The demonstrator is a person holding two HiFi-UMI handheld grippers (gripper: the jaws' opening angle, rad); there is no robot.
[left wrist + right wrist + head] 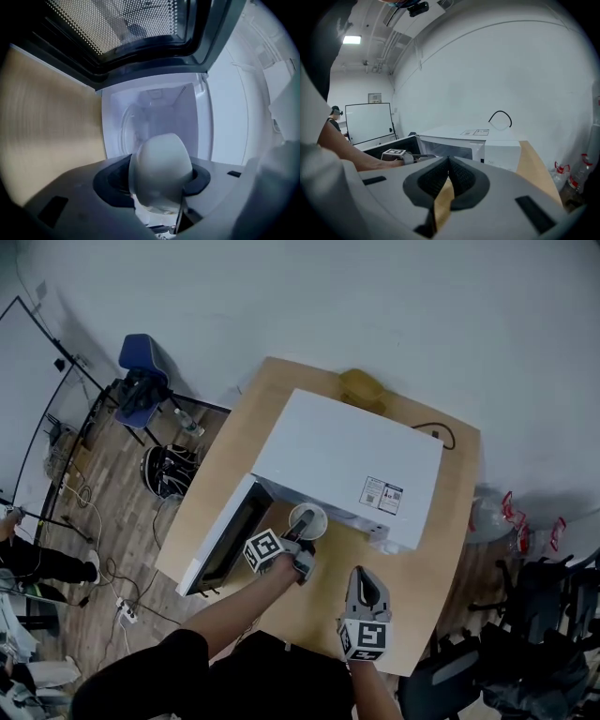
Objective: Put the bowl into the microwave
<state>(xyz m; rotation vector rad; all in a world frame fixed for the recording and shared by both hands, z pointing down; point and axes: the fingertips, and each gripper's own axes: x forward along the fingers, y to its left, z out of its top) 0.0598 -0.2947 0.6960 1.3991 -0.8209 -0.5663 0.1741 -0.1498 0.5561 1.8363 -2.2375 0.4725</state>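
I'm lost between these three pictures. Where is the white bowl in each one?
Head view: the bowl is near the centre, at the open front of the microwave, held by the left gripper.
Left gripper view: the bowl sits low in the middle, between the jaws.
Right gripper view: I cannot make it out; only the left gripper shows, at left.
Shared landmark: the white microwave, door open.

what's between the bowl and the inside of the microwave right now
Nothing visible. The door is swung open to the side, the cavity looks bare straight ahead, and the left gripper holds the bowl right at the opening.
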